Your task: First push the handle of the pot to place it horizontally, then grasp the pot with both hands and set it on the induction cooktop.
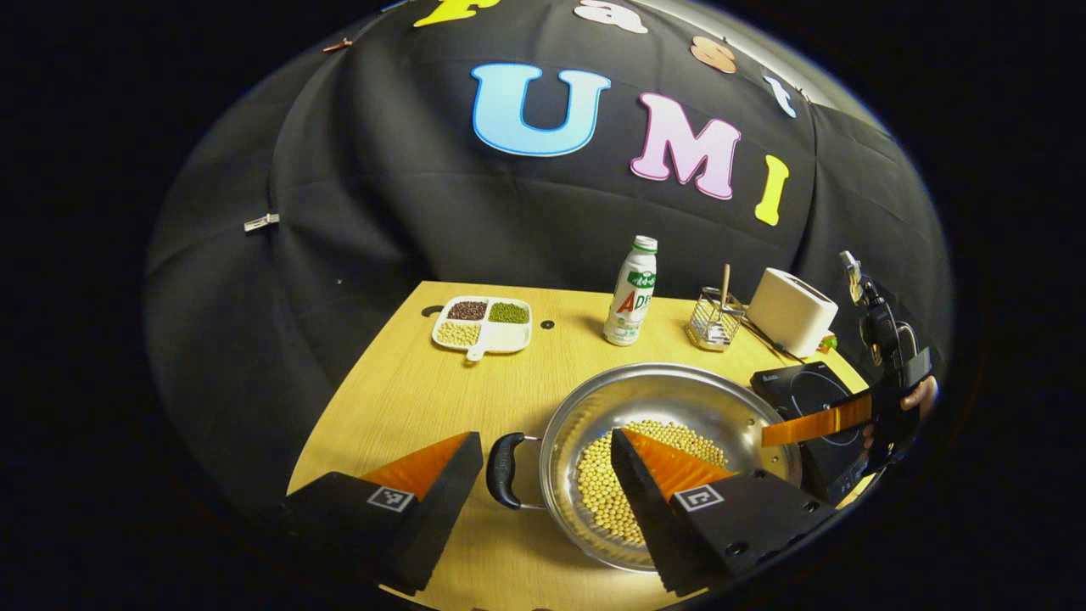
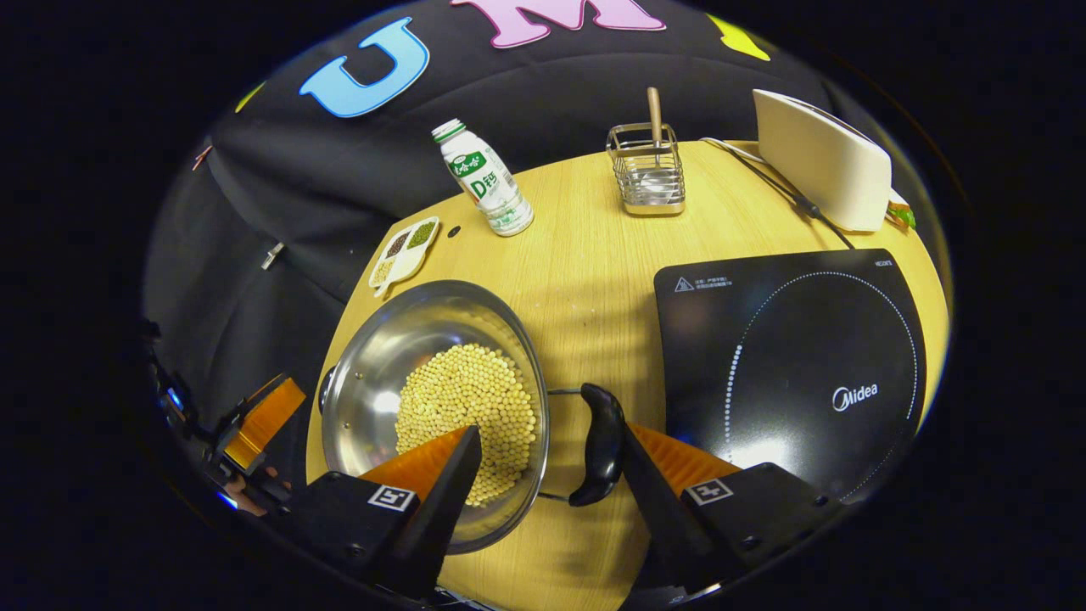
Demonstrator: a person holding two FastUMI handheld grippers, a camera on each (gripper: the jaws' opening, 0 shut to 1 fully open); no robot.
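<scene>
With both grippers straddling the pot (image 1: pixel 670 424) by its side handles, we judge the two-handed grasp is next: close evenly, lift level so the beans (image 2: pixel 467 416) stay put. Left gripper (image 1: pixel 543 462) spread around the left handle (image 1: pixel 505 469) and rim; right gripper (image 2: pixel 551 467) spread around the right handle (image 2: pixel 601 454). Cooktop (image 2: pixel 789 365) sits just beside the pot.
</scene>
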